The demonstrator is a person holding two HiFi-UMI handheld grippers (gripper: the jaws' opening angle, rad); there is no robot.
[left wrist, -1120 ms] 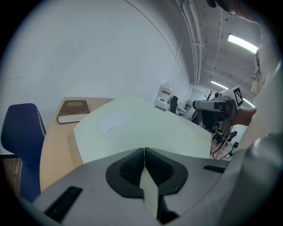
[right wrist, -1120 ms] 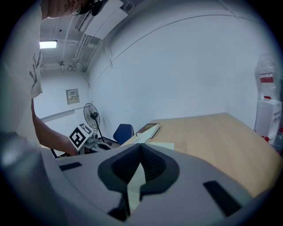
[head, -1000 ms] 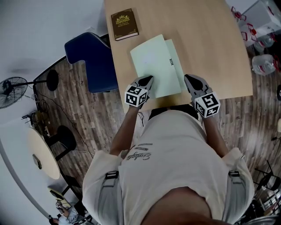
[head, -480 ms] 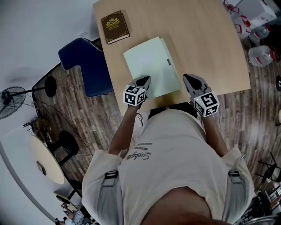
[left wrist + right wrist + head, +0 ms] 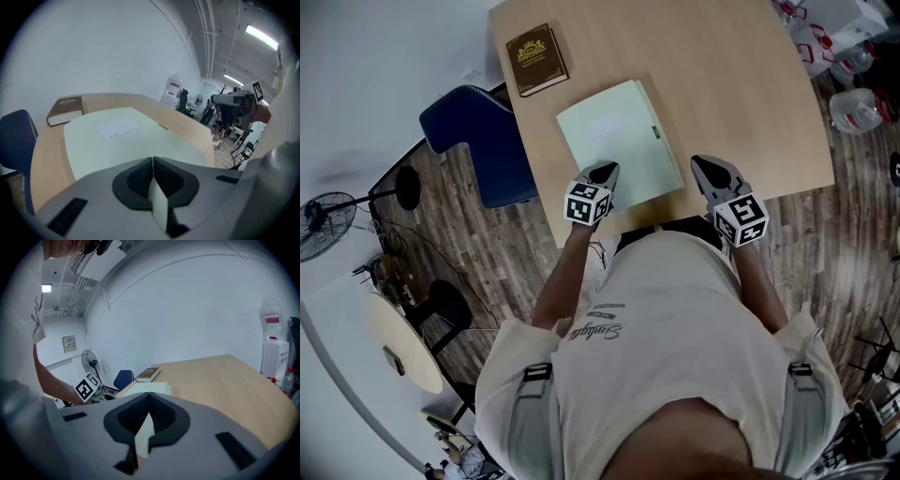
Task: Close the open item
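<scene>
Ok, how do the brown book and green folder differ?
The brown book is dark with a gold emblem; the green folder is pale. The brown book is much smaller than the green folder. The brown book sits at the far left corner; the green folder lies nearer, by the left gripper. Both lie flat on the table.

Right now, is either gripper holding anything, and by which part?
Nothing seems held. The left gripper has its fingers shut over the near corner of the green folder; the right gripper, also shut, is beside it over the table.
</scene>
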